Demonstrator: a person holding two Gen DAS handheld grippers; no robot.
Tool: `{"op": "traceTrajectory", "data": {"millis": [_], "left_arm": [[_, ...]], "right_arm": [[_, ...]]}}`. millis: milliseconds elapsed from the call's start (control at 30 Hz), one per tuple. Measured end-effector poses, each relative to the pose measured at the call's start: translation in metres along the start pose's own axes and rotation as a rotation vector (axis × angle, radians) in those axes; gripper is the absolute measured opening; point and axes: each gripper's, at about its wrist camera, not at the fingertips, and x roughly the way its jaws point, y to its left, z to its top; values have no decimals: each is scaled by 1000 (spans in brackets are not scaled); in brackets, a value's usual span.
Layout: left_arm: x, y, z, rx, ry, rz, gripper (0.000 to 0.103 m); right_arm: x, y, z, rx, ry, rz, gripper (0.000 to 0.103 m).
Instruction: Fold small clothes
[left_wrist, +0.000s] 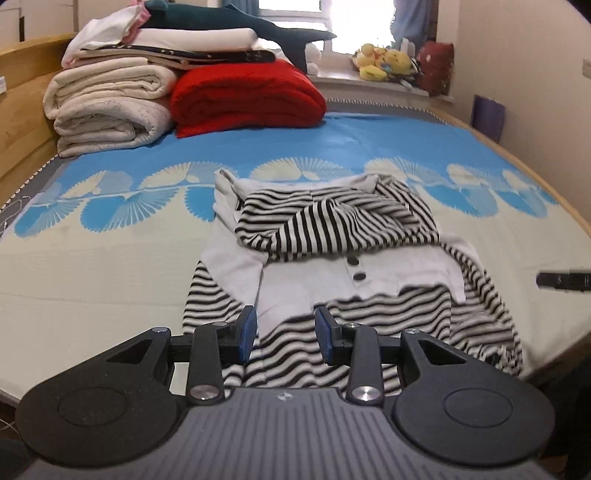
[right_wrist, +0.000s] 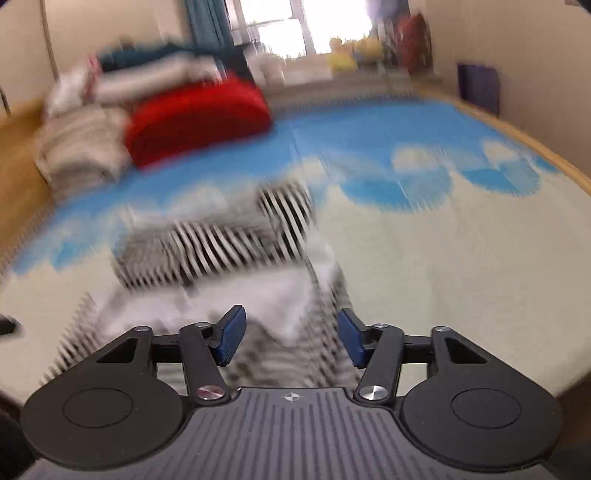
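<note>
We see a big bed (left_wrist: 110, 266) with a blue and cream cover, far wider than our jaws. Way past the jaws, at the far left, sits a pile of cream blankets (left_wrist: 107, 107) with a red blanket (left_wrist: 247, 96) beside it. Toys (left_wrist: 384, 61) sit by the window beyond. Right ahead of our left gripper (left_wrist: 285, 334) lies the striped top (left_wrist: 332, 236), its sleeves folded over its white front. Its striped hem lies under that gripper. The jaws stand partly apart and hold nothing. Our right gripper (right_wrist: 291, 338) is over the top's right edge, jaws wider apart and holding nothing. That view is blurry. Nothing blocks the way to the top.
</note>
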Motion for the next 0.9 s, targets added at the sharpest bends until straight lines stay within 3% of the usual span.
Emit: {"op": "traceTrajectory", "data": {"millis": [100, 167, 333, 400, 533, 667, 800, 900], "left_arm": [[-7, 6, -2, 13, -36, -5, 39], [-3, 10, -8, 13, -56, -13, 39], [30, 22, -33, -11, 7, -19, 38], [46, 27, -34, -40, 59, -4, 32], [58, 46, -30, -158, 60, -45, 32], [78, 77, -32, -343, 147, -67, 34], [96, 103, -39, -510, 231, -55, 55], [110, 117, -49, -606, 306, -26, 58]], "right_arm": [[0, -3, 1, 32, -11, 64, 50], [0, -1, -2, -13, -28, 9, 51], [9, -17, -4, 73, 9, 6, 51], [14, -22, -6, 93, 24, 0, 51], [26, -27, -9, 119, 56, -9, 51], [39, -32, -12, 157, 99, -13, 52], [57, -36, -16, 201, 171, 0, 56], [72, -36, -21, 211, 232, -14, 59]]}}
